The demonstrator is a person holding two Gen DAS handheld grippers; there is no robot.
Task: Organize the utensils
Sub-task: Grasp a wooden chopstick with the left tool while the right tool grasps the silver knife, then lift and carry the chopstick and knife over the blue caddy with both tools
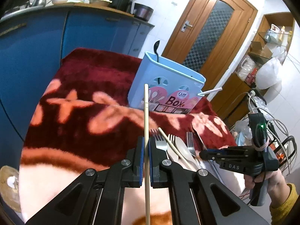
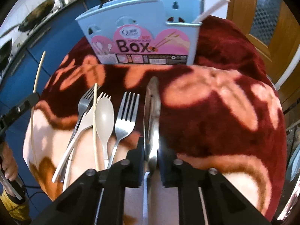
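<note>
My left gripper (image 1: 146,144) is shut on a pale wooden chopstick (image 1: 146,112) that points up toward the light blue utensil box (image 1: 165,86). My right gripper (image 2: 151,146) is shut on a steel spoon (image 2: 152,108) seen edge-on, held above the blanket in front of the box (image 2: 138,30). Loose utensils lie on the blanket: a steel fork (image 2: 125,118), a beige plastic spoon (image 2: 104,116), a second chopstick (image 2: 95,123), a white plastic fork (image 2: 82,127) and another steel fork (image 2: 84,101). The box holds a black ladle (image 1: 156,50) and a white stick (image 2: 210,11).
A red and pink flowered blanket (image 2: 225,103) covers the table. Blue cabinets (image 1: 37,52) stand behind at the left, with pots on the counter. A wooden door (image 1: 211,33) and cluttered shelves (image 1: 262,56) are at the right. The right gripper shows in the left view (image 1: 202,153).
</note>
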